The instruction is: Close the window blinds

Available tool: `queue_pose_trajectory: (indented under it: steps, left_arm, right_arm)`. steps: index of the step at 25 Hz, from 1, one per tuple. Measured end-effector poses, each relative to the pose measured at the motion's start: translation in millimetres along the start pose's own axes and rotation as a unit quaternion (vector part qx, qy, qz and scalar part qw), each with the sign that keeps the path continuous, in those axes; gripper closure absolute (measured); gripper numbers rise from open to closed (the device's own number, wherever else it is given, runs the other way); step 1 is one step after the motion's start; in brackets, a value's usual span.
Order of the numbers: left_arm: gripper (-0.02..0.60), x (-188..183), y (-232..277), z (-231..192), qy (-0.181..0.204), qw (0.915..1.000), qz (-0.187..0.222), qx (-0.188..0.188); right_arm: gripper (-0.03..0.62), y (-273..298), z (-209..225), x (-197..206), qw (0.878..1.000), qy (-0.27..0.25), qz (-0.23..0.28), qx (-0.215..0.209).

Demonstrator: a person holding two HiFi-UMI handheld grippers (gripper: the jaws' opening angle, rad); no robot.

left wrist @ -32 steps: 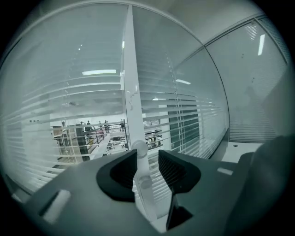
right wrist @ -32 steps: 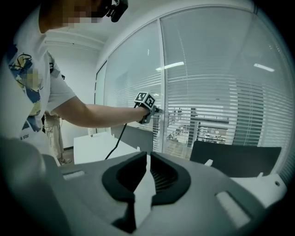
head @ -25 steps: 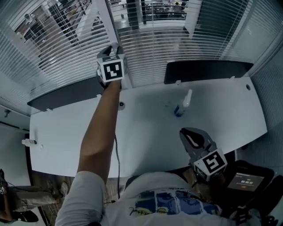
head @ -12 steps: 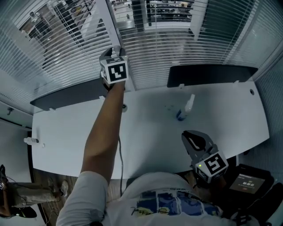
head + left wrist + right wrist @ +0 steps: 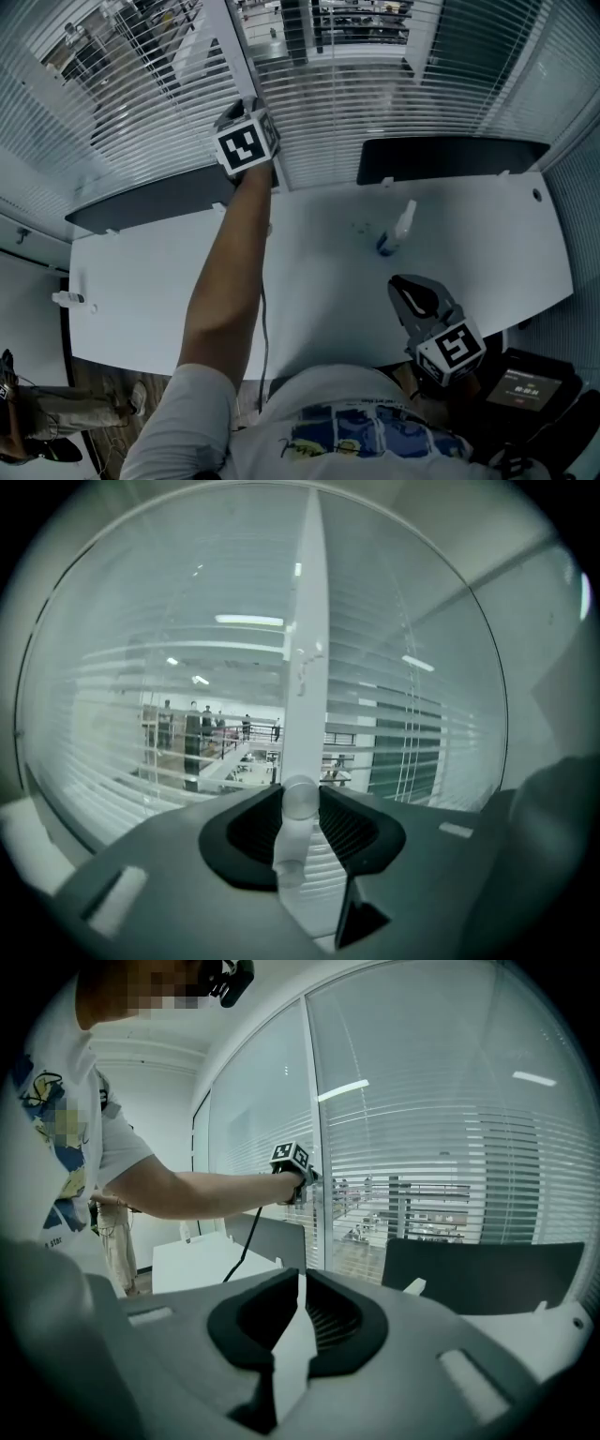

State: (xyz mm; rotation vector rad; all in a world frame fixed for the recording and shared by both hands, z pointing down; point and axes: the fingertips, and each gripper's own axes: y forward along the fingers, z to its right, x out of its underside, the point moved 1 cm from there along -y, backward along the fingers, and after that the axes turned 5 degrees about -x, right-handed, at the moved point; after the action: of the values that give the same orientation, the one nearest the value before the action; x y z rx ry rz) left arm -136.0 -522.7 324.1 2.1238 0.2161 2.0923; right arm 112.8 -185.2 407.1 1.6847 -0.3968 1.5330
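Note:
The white slatted blinds cover the windows, and their slats stand apart enough to show the hall beyond. My left gripper is raised at arm's length against the white window post. In the left gripper view its jaws are closing on a pale translucent blind wand, and both pads touch the wand's rounded end. My right gripper hangs low by my body over the near table edge. Its jaws are shut with nothing between them.
A white table lies between me and the window, with a spray bottle standing on it. Two dark panels line its far edge. A cable hangs from my left arm. A lit screen sits at lower right.
My left gripper has shifted slightly to the right along the window post and its marker cube has turned. The right gripper has stayed where it was.

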Motion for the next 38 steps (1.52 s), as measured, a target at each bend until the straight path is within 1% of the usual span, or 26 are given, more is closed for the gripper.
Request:
queue_pose_trajectory:
  steps: [1,2,3,4,6,8,10,11,14,18,24,25,29,30,36,38]
  left_arm:
    - [0.453,2,1,0,-0.041,0.9991,-0.003,0.011]
    - [0.453,3,2,0,-0.089,0.9958,-0.007,0.021]
    - [0.453,4,3,-1,-0.14,0.9896,-0.011,0.031]
    - [0.453,5,3,-3,-0.194,0.98,-0.014,0.041]
    - [0.454,6,3,-5,-0.295,0.9533,-0.018,0.063]
    - [0.454,7,3,-7,-0.374,0.9235,-0.018,0.083]
    - [0.454,9,4,-8,-0.433,0.8956,-0.017,0.1]
    - [0.454,9,4,-8,-0.453,0.8849,-0.017,0.106]
    - [0.454,11,5,-9,-0.497,0.8596,-0.017,0.117]
    - [0.454,12,6,-10,-0.538,0.8327,-0.016,0.129]
    - [0.454,16,7,-9,-0.608,0.7799,-0.01,0.147]
    - [0.454,17,7,-8,-0.622,0.7688,-0.005,0.148]
    - [0.454,20,9,-6,-0.681,0.714,0.011,0.161]
    - [0.454,20,9,-6,-0.692,0.7029,0.011,0.165]
    - [0.454,21,10,-5,-0.73,0.6583,0.023,0.183]
    - [0.453,22,11,-6,-0.736,0.649,0.023,0.192]
  right_arm:
    - [0.579,0,0,0,1.0,0.0,0.0,0.0]
    - [0.578,0,0,0,1.0,0.0,0.0,-0.001]
    - [0.579,0,0,1,1.0,0.001,-0.002,-0.001]
    - [0.578,1,0,1,1.0,0.001,-0.003,0.0]
    - [0.579,1,-1,1,1.0,0.002,-0.003,0.0]
    - [0.578,1,0,0,1.0,0.002,-0.002,-0.001]
    - [0.579,1,0,1,1.0,0.002,-0.003,-0.001]
    - [0.579,0,0,3,1.0,0.002,-0.005,-0.001]
    - [0.579,1,0,3,1.0,0.002,-0.006,-0.001]
    - [0.579,1,1,3,1.0,0.005,-0.004,0.0]
    - [0.579,0,1,4,1.0,0.003,-0.007,0.002]
    - [0.579,-1,2,6,1.0,0.002,-0.008,0.003]
    - [0.579,-2,3,9,1.0,0.003,-0.008,0.005]
    - [0.578,-2,3,8,1.0,0.002,-0.007,0.005]
    - [0.578,-2,3,7,1.0,0.002,-0.011,0.005]
    - [0.578,-1,2,7,1.0,0.002,-0.013,0.005]
